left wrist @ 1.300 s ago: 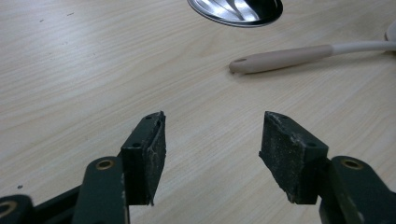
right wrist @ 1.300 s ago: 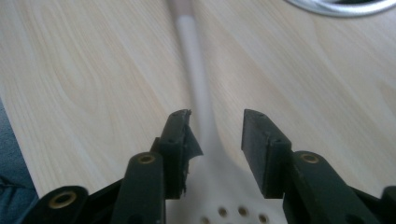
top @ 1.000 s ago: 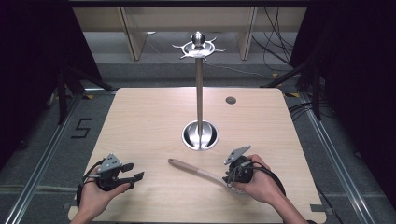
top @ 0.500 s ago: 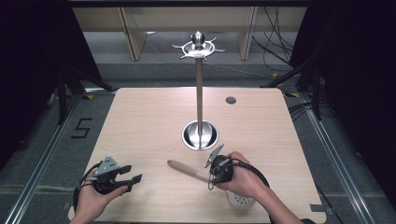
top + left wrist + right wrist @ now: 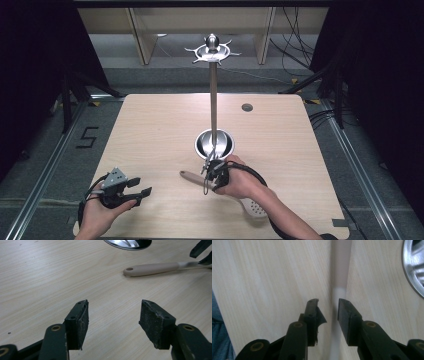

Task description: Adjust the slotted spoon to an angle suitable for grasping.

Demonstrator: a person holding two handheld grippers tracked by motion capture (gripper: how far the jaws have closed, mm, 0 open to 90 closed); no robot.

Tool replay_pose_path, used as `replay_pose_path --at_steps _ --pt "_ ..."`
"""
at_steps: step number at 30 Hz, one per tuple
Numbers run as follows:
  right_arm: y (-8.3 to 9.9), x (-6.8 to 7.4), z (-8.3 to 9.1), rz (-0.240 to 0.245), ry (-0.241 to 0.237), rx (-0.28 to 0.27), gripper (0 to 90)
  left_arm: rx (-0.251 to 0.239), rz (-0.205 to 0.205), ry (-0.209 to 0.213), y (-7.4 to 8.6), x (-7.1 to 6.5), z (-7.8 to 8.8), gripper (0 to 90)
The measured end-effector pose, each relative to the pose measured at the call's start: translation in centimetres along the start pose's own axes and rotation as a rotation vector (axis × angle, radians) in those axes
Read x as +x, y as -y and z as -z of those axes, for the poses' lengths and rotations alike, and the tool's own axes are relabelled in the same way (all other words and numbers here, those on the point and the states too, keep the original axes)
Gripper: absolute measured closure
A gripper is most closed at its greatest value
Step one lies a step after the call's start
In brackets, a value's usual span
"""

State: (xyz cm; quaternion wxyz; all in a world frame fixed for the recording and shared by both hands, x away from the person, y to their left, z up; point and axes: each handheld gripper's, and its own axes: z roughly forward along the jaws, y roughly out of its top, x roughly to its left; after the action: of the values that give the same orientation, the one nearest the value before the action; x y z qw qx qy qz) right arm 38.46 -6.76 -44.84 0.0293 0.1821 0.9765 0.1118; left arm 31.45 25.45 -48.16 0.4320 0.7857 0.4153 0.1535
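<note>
A slotted spoon lies flat on the wooden table (image 5: pixel 150 130), its beige handle (image 5: pixel 191 177) pointing left and its white slotted head (image 5: pixel 255 207) toward the front right. My right gripper (image 5: pixel 206 179) is down over the spoon's neck. In the right gripper view its jaws (image 5: pixel 329 305) stand narrowly open on either side of the shaft (image 5: pixel 340 265), which lies close to the right jaw. My left gripper (image 5: pixel 143 186) rests open near the front left of the table, with nothing between its pads (image 5: pixel 113 315). The spoon handle (image 5: pixel 150 268) lies ahead of it.
A tall metal rack stands mid-table just behind my right hand, with a round shiny base (image 5: pixel 214 142), a thin pole and a ring of hooks (image 5: pixel 212 50) on top. Its base edge (image 5: pixel 415 265) is close to my right gripper. A small dark hole (image 5: pixel 247 107) marks the far right.
My right gripper has moved left along the spoon from its head end to the neck and lowered over the shaft. The left gripper has barely shifted.
</note>
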Motion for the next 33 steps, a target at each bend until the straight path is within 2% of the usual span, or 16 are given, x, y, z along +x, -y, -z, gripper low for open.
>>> replay_pose_path --at_steps 1,2,3,4,8,10,11,13,16,21,25,28,32,33 --pt "0.0 0.0 0.0 0.000 0.000 0.000 69.7 0.001 0.002 0.001 0.0 0.0 0.0 39.1" --pt "-0.2 -0.3 -0.3 0.022 0.001 -0.002 69.7 0.002 0.004 0.001 0.0 0.0 0.0 39.1" --pt "-0.4 -0.3 -0.4 0.011 0.004 0.003 69.6 -0.001 0.007 0.001 0.1 0.0 0.0 39.1" --pt "-0.8 -0.5 -0.6 0.033 0.010 0.013 69.6 0.013 -0.011 -0.001 0.0 0.1 0.1 39.1" --pt "-1.7 -1.0 -1.1 0.059 0.006 0.017 69.0 0.015 -0.010 0.002 0.0 0.2 0.1 39.0" --pt "-1.9 -1.0 -1.2 0.050 0.006 0.032 68.9 0.016 -0.011 0.002 0.0 0.2 0.1 39.0" --pt "-2.0 -1.3 -1.5 0.076 0.002 0.029 68.6 0.016 -0.010 0.002 0.0 0.2 0.1 39.0" --pt "-2.3 -1.3 -1.8 0.062 -0.003 0.043 68.1 0.005 0.007 0.002 0.1 0.0 0.0 38.9" --pt "-2.7 -1.4 -2.4 0.054 0.002 0.069 67.1 0.006 0.007 0.003 0.1 0.0 0.0 38.8" --pt "-3.1 -1.9 -3.0 0.083 -0.007 0.079 67.4 0.007 0.008 0.005 0.1 0.0 0.0 38.9" --pt "-3.4 -2.0 -3.4 0.088 -0.013 0.093 68.4 0.005 0.009 0.005 0.1 0.0 0.0 38.9" --pt "-3.7 -2.0 -3.7 0.092 -0.025 0.101 72.5 0.009 -0.001 0.008 0.1 0.1 0.1 38.9" --pt "-3.9 -2.0 -3.8 0.086 -0.015 0.109 73.5 -0.002 0.012 0.004 0.2 0.0 0.0 38.9" --pt "-3.8 -1.9 -3.7 0.069 -0.014 0.112 73.6 0.007 0.007 0.006 0.1 0.1 0.1 38.9"
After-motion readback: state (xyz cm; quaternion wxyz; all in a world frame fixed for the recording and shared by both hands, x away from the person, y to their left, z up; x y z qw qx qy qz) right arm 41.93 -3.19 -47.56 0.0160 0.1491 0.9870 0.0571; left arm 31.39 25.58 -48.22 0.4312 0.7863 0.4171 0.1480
